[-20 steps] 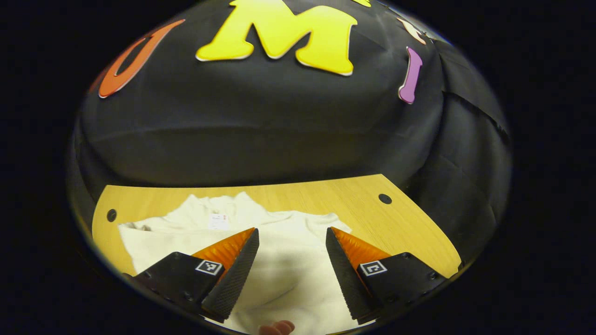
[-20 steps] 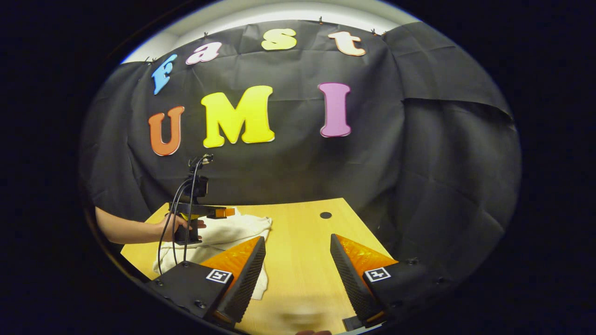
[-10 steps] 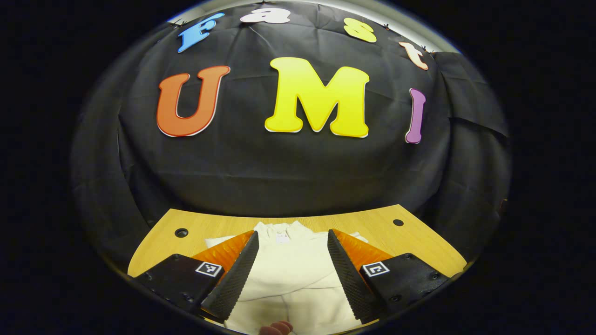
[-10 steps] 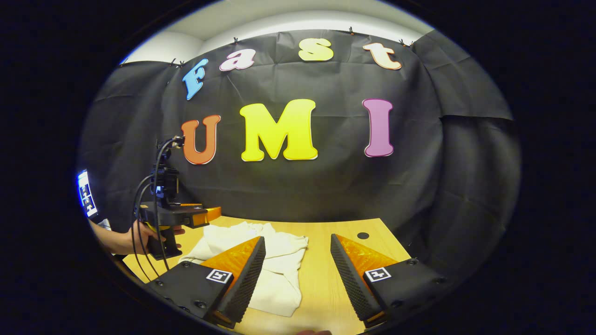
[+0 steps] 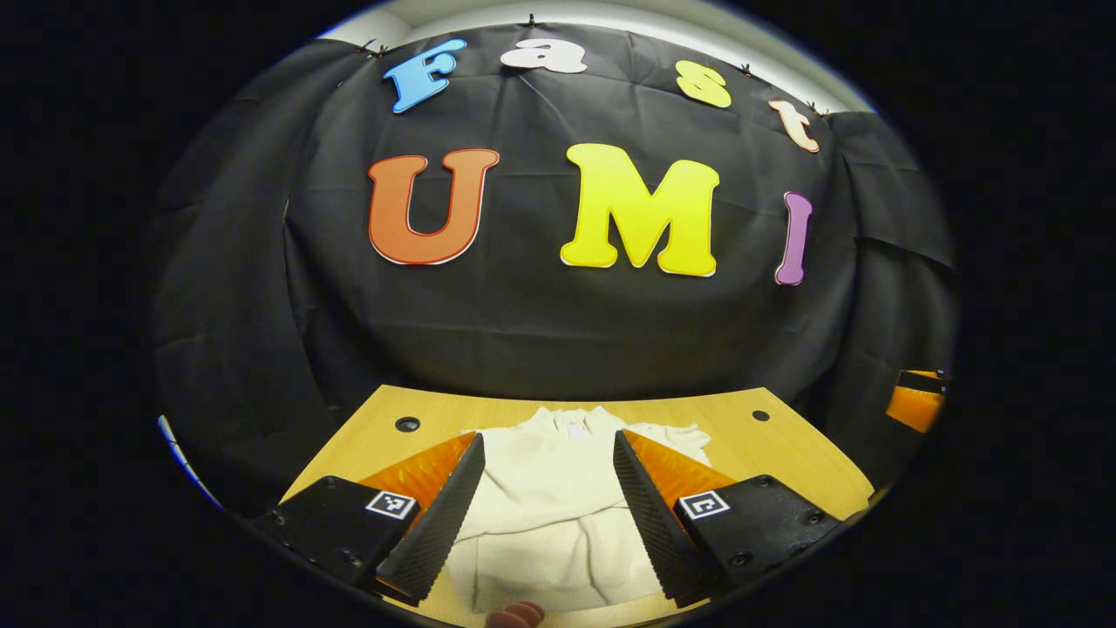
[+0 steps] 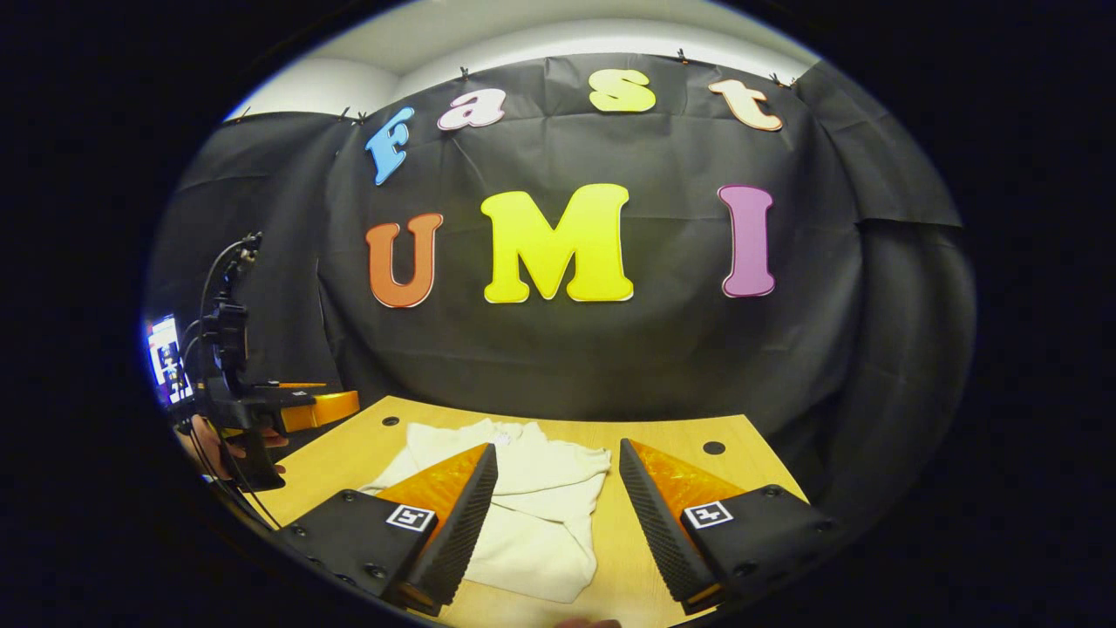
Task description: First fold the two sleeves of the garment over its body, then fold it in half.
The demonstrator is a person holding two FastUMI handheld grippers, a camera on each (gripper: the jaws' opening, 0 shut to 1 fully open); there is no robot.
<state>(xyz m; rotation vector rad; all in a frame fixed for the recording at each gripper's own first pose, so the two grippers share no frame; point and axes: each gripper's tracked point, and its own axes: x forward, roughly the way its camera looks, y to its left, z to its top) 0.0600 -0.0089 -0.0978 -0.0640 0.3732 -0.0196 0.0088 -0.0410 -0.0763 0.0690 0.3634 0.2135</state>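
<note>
Wooden table [image 5: 785,453] bears folded garment [image 5: 545,515], tag unreadable.

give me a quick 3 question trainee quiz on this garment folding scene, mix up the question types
1. True or false: the left gripper has its jaws shut on the white garment.
2. Multiple choice: the garment lies on (A) a wooden table, (B) a chair, (C) the floor.
3. Fill in: in the right gripper view, the right gripper has its jaws ____, with nothing between them.

Key: 1 false, both grippers are open and hold nothing. 2 A. 3 open.
</note>
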